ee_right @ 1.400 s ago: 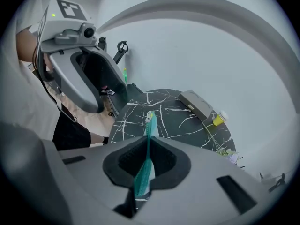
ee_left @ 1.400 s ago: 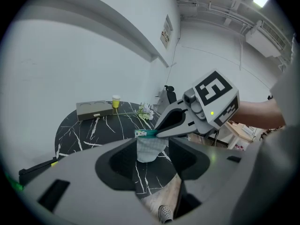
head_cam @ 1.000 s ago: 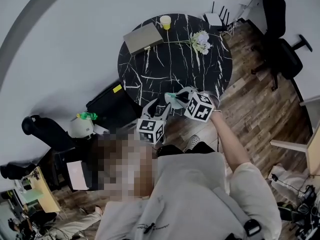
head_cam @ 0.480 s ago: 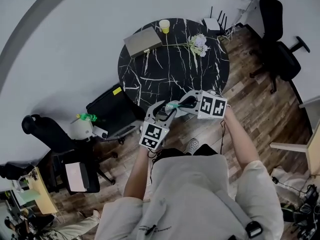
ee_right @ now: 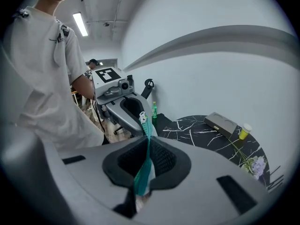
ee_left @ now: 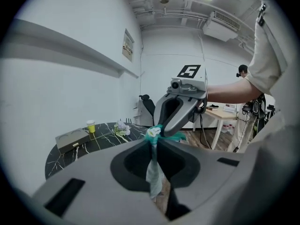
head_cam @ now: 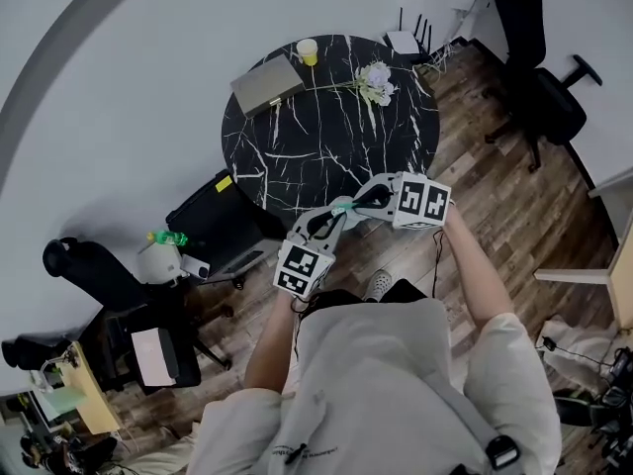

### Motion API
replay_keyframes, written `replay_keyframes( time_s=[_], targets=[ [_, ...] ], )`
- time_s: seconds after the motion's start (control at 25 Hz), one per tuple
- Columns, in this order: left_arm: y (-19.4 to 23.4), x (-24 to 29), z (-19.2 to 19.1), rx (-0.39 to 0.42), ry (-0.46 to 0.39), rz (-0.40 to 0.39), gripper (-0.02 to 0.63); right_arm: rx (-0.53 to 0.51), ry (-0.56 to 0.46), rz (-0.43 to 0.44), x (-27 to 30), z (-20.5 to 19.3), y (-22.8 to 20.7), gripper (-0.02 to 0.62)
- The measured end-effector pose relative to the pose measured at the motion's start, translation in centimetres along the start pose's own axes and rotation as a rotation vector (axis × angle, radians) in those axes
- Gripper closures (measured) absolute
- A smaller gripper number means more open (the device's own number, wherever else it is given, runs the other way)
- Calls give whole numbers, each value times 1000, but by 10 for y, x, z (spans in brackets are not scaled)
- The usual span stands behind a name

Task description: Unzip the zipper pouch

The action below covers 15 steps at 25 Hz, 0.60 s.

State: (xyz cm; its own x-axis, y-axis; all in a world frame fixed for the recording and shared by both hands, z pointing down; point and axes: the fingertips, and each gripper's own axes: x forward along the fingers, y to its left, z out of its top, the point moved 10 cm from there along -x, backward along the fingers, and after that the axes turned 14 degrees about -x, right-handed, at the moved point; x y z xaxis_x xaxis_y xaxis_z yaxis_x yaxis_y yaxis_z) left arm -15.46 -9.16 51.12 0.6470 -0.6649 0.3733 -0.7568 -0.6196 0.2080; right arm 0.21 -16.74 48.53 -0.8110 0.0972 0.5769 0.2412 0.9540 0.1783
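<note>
I hold a small teal and white zipper pouch (head_cam: pixel 345 208) in the air over the floor, just off the table's near edge. My right gripper (head_cam: pixel 360 204) is shut on one end; teal fabric (ee_right: pixel 142 172) hangs between its jaws. My left gripper (head_cam: pixel 334 218) faces it from the other side. Its jaws are closing and pinch the pale fabric (ee_left: pixel 153 168) of the pouch's other end. The two sets of fingertips nearly meet at the pouch's top. A pale zipper end (ee_right: pixel 142 119) sticks up by the left gripper's fingers (ee_right: pixel 133 112).
Beyond the grippers stands a round black marble table (head_cam: pixel 326 137) carrying a grey box (head_cam: pixel 263 82), a yellow cup (head_cam: pixel 308 51) and a flower stem (head_cam: pixel 374 82). A black case (head_cam: pixel 213 221) lies left of the table; office chairs (head_cam: pixel 539 67) stand at the right on the wood floor.
The left gripper has come up to the pouch and its jaws have shut on it. The right gripper kept its hold and shifted slightly right.
</note>
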Motion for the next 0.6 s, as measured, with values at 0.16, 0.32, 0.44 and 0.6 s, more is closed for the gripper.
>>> replay_keyframes(
  time_s=[0.16,0.32,0.44,0.6],
  targets=[
    [-4,7,-1,5,49,26,566,-1,41,-63,0,-6,6,548],
    [-8,12,-2,54,105,60,568,-1,86,-106,-1,-10,14,541],
    [-10,13,-4,93,150,95,568,-19,76,-115,-2,-7,18,534],
    [-9,16,-5,126,186,101,568,-88,82,-110,2,9,23,534]
  ],
)
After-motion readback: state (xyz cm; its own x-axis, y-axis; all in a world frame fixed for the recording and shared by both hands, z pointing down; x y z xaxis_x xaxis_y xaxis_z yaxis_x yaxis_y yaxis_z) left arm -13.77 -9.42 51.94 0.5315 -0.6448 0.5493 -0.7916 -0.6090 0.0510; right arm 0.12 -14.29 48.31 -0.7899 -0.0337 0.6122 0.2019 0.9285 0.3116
